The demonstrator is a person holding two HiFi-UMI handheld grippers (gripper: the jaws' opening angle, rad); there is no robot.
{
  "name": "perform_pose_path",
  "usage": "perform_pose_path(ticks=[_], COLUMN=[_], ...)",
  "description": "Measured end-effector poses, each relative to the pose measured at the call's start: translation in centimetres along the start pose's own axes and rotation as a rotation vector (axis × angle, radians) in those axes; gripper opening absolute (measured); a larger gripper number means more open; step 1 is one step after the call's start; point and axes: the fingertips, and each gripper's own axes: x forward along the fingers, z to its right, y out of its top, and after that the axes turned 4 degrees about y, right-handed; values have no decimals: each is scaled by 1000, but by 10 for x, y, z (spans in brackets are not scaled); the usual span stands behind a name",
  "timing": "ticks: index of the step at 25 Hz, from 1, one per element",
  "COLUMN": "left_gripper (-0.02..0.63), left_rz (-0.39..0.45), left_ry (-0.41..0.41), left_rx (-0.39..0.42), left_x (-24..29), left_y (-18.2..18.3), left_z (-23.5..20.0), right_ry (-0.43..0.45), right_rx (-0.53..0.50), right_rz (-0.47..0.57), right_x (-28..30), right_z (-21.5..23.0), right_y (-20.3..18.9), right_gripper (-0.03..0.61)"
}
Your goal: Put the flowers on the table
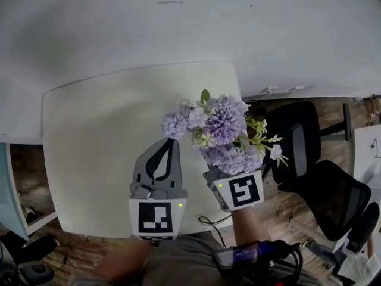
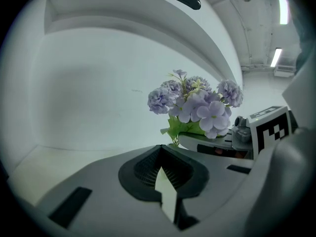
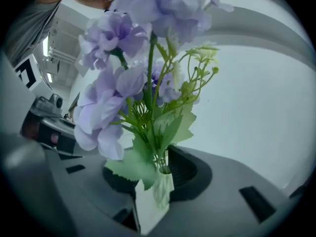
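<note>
A bunch of lilac artificial flowers (image 1: 223, 133) with green leaves stands upright in a small white faceted vase (image 3: 162, 189). My right gripper (image 3: 155, 177) has the vase between its jaws, which stand apart with a bright gap on the vase's left side. In the head view the blooms hide its fingertips; only its marker cube (image 1: 241, 190) shows, near the right edge of the white table (image 1: 95, 136). My left gripper (image 1: 171, 143) hovers just left of the flowers, tips together, holding nothing. The left gripper view shows the flowers (image 2: 197, 107) ahead and to the right.
A black office chair (image 1: 321, 177) stands on the wooden floor right of the table. A dark cable (image 1: 211, 222) lies by the table's near edge. The white wall (image 1: 178, 22) runs behind the table. The person's sleeve and arm (image 1: 250, 231) show at the bottom.
</note>
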Motion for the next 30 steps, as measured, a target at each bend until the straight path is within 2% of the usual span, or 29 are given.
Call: perform_pose_path(ticks=[14, 25, 30], left_gripper=[8, 8, 8], left_rz=[-5, 22, 30], left_ry=[-27, -29, -56], left_rx=[5, 32, 64], left_x=[-7, -16, -31], left_y=[-2, 7, 8], left_z=[4, 9, 13], right_ry=[-43, -52, -84], right_rx=[6, 41, 64], right_rz=[-52, -62, -129], right_x=[-10, -29, -48], right_z=[-1, -8, -19], right_y=[-13, -21, -32], right_gripper=[228, 236, 236])
